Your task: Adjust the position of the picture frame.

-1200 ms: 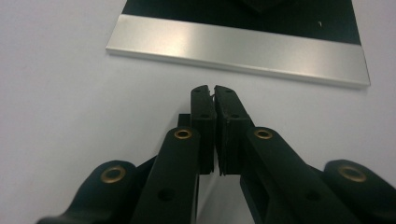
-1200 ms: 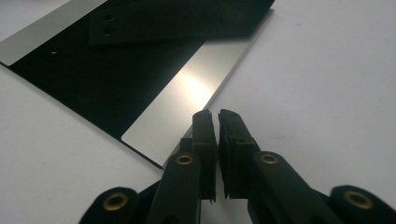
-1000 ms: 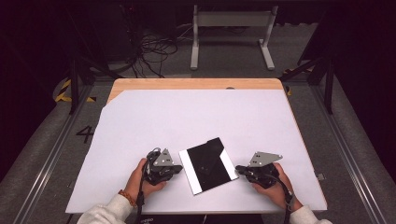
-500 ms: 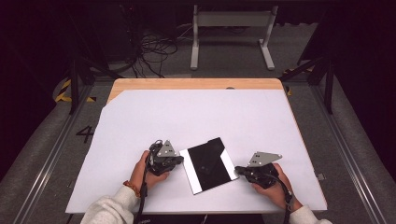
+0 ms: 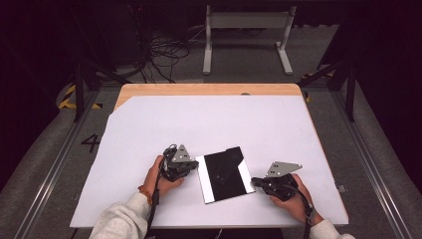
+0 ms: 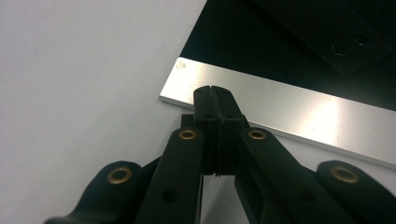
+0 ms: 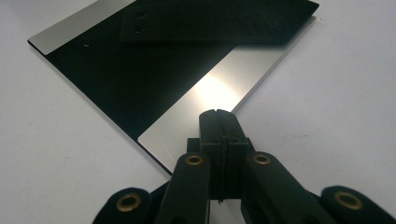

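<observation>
At the near edge of the white counter (image 5: 149,129), two forearms come in from six o'clock in the high view. The left claw (image 5: 191,167) sits in the person's left hand (image 5: 160,175) at about seven o'clock of the counter's middle, its jaws pressed flat together with nothing between them. In the left gripper view the joined tips of that claw (image 6: 215,95) lie at the near edge of the bare silver strip (image 6: 299,109) along one side of a flat plate (image 6: 261,42), close to the strip's corner; whether the tips touch the metal or hang just over it I cannot tell.

The right claw (image 5: 256,181) sits in the right hand (image 5: 293,196) at about five o'clock, jaws likewise closed on nothing. In the right gripper view its tips (image 7: 217,116) stand at the near edge of the opposite silver strip (image 7: 224,88).

Between the two claws lies the plate (image 5: 224,174) itself, a square panel, black across its middle with a bright metal band down each side, resting flat and slightly skewed on the counter just near of centre. A smaller black piece (image 7: 215,21) with two small holes lies on the plate's far part, towards twelve o'clock.

Beyond the counter, a wooden edge (image 5: 209,89) shows at its far side, then a grey floor with a tangle of cables (image 5: 164,50) at eleven o'clock and a white frame stand (image 5: 246,35) at twelve.
</observation>
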{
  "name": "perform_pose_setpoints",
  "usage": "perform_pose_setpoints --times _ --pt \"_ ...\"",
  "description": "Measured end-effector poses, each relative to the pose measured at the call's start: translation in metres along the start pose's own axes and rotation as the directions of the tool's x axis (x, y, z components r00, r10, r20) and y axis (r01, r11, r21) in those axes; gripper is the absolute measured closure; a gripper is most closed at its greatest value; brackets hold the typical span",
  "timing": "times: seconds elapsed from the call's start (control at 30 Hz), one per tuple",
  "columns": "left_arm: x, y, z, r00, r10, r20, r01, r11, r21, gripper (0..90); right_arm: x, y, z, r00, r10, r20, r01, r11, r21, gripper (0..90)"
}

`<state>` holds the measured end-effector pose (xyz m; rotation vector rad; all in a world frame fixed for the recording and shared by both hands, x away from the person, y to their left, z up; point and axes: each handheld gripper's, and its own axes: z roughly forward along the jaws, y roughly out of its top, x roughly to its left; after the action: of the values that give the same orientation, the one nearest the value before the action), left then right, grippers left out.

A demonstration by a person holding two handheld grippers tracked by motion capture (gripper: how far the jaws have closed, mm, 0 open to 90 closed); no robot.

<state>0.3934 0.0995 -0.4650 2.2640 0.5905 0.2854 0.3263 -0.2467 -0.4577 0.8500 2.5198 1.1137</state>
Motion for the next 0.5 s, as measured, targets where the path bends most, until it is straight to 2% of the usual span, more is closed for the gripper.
perform_pose_setpoints --times 0.1,0.3,0.4,0.5 --pt "0.005 0.004 0.004 0.9994 -0.027 -0.02 0.027 0.9996 0.001 90.0 0.001 0.0 0.0 0.9999 -0.009 0.013 0.009 1.0 0.0 90.0" --pt "0.007 0.005 0.006 0.9993 -0.02 -0.03 0.02 0.9998 -0.006 90.0 0.003 -0.001 0.0 0.9996 -0.013 0.025 0.013 1.0 -0.003 90.0" --pt "0.006 0.004 0.003 0.9996 -0.028 -0.003 0.028 0.9995 -0.016 88.3 0.003 -0.001 0.0 0.9996 -0.01 0.026 0.01 1.0 -0.003 90.0" --pt "-0.006 0.007 -0.007 0.9999 -0.001 0.012 0.002 0.9991 -0.042 86.4 0.004 -0.001 -0.001 0.9994 -0.016 0.029 0.016 1.0 0.001 90.0"
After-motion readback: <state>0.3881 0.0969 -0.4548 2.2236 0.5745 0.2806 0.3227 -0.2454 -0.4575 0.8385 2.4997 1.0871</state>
